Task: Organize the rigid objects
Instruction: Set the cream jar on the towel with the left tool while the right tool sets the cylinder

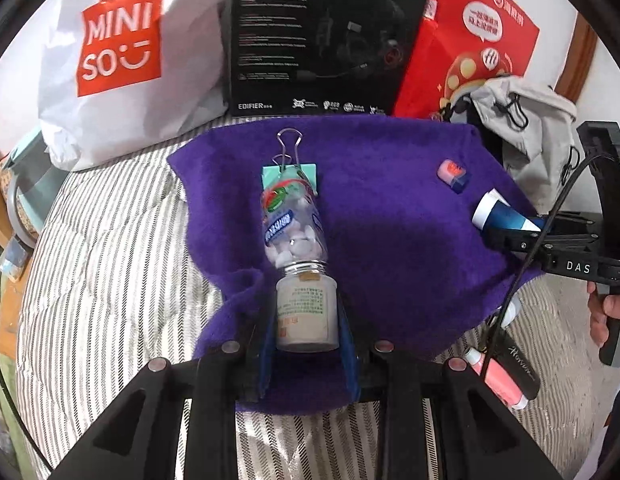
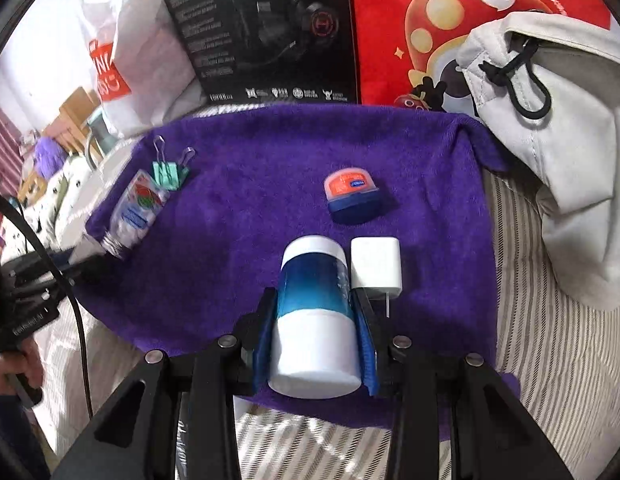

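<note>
Both tools are loaded over the purple towel: the left gripper is clamped on a candy bottle near the towel's left side; the right gripper is clamped on a blue-and-white bottle near its front edge; a binder clip, a small jar and a charger already lie on the towel; I'd judge it roughly midway, with these two bottles still to set down.
</note>
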`<action>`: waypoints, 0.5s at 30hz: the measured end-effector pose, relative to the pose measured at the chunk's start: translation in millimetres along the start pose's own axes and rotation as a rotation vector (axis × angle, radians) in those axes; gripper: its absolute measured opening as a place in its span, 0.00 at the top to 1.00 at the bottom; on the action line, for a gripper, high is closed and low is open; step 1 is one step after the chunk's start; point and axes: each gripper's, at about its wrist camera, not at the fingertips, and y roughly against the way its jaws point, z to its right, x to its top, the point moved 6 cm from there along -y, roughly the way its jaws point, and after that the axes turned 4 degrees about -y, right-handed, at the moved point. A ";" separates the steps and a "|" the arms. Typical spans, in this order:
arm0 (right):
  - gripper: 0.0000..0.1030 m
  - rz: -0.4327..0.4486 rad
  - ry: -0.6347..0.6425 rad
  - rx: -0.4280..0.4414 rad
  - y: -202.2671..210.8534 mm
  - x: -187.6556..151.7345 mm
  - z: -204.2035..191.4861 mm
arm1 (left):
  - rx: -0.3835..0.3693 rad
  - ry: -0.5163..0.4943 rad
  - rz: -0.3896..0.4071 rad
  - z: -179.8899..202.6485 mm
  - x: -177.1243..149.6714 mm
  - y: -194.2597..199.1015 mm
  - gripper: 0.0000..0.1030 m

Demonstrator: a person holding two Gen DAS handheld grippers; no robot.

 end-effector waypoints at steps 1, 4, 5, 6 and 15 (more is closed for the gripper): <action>0.65 -0.006 0.019 -0.009 -2.3 -2.1 0.6 | -0.003 0.001 -0.002 0.2 -0.2 -1.1 0.74; 0.65 -0.015 0.021 -0.009 -6.2 -6.1 7.0 | -0.002 0.002 -0.008 1.0 0.0 -3.7 0.74; 0.65 -0.010 0.020 -0.004 -5.6 -5.9 7.7 | -0.005 0.000 -0.011 1.5 0.3 -4.3 0.74; 0.65 -0.009 0.019 -0.002 -5.4 -5.7 8.4 | -0.001 -0.003 -0.017 1.7 0.3 -5.1 0.74; 0.65 -0.006 0.084 -0.052 -12.3 1.0 8.5 | 0.028 -0.039 -0.055 6.3 -1.8 -9.2 0.74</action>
